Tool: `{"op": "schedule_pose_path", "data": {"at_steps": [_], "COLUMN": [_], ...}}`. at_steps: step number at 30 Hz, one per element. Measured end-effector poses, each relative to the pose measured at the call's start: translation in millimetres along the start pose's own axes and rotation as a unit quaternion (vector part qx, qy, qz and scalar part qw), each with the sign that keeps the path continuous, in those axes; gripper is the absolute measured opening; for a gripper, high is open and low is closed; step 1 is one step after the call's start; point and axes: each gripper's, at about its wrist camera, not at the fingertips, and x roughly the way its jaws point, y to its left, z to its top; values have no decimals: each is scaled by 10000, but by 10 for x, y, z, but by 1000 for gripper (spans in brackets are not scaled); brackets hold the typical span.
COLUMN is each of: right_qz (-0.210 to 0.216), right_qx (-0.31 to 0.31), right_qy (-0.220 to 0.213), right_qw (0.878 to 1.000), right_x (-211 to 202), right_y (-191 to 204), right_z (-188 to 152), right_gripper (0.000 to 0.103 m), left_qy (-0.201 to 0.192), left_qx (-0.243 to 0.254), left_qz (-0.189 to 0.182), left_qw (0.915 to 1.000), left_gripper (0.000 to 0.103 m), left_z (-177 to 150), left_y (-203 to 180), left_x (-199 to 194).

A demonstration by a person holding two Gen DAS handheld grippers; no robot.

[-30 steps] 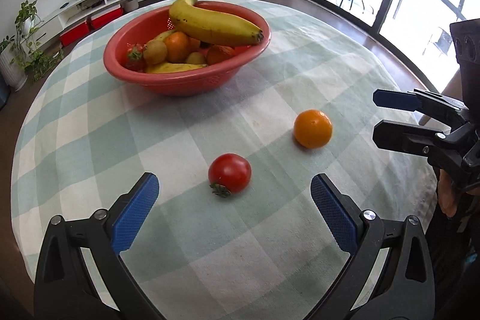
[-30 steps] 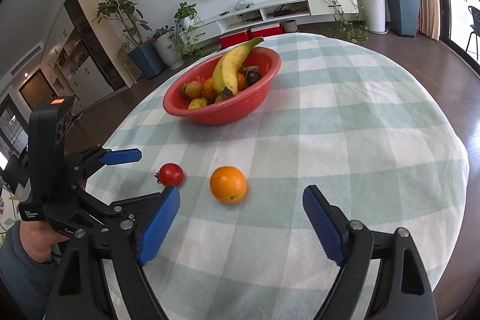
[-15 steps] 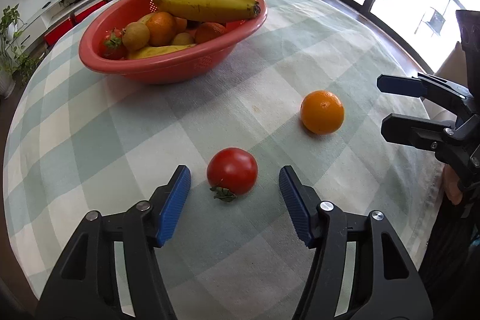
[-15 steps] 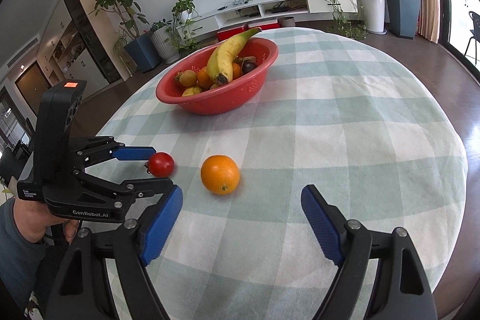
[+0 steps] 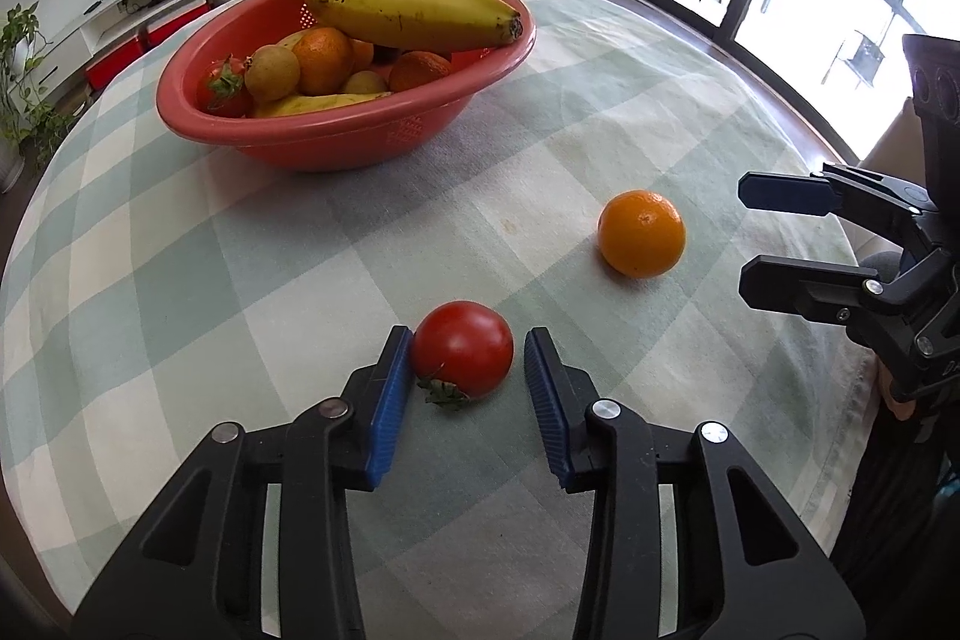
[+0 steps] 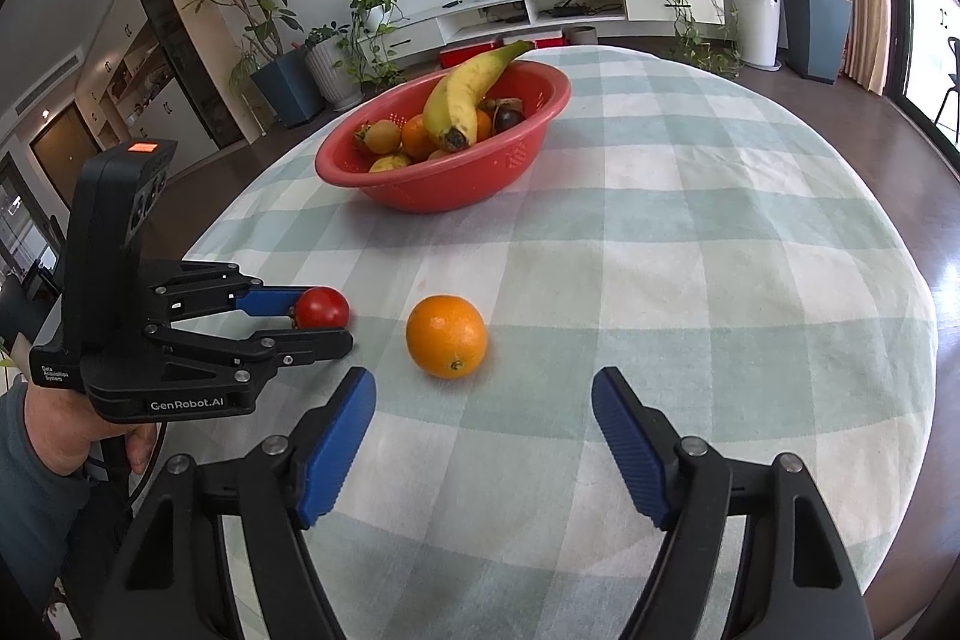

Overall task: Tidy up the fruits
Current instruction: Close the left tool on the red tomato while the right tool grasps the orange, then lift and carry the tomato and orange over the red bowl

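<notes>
Left wrist view shows our left gripper (image 5: 468, 376) has just been closing around the tomato (image 5: 462, 355), one pad touching, the other just clear, while our right gripper (image 6: 483, 436), narrowing but wide, sits short of the orange (image 6: 446, 336).

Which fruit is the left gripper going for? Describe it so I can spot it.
Start at the red bowl on the checked tablecloth. Nearer the camera two fruits lie loose. It's the tomato: red, green stem, between the closing left gripper fingers, unlike the orange.
</notes>
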Motion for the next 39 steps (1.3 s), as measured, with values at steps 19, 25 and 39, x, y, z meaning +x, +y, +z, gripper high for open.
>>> {"op": "schedule_pose_path", "data": {"at_steps": [19,25,39], "right_qz": [-255,-393,-506], "right_qx": [-695,-944,-1026], "right_qy": [340,514,692], "right_qw": [9967,9934,9910], "right_x": [251,417,536], "right_y": [281,375,373], "right_z": [178,248,189], "right_gripper": [70,61,38], "left_qy": [-336,-419,-491], "left_qx": [-396,-568,-689], "left_qz": [-39,-48,4], "left_qw": [9986,9975,9964], "left_gripper": [31,31,31], "left_z": [-111,-159,-199], "left_y": [159,238,286], "left_x": [-165,-232,-283]}}
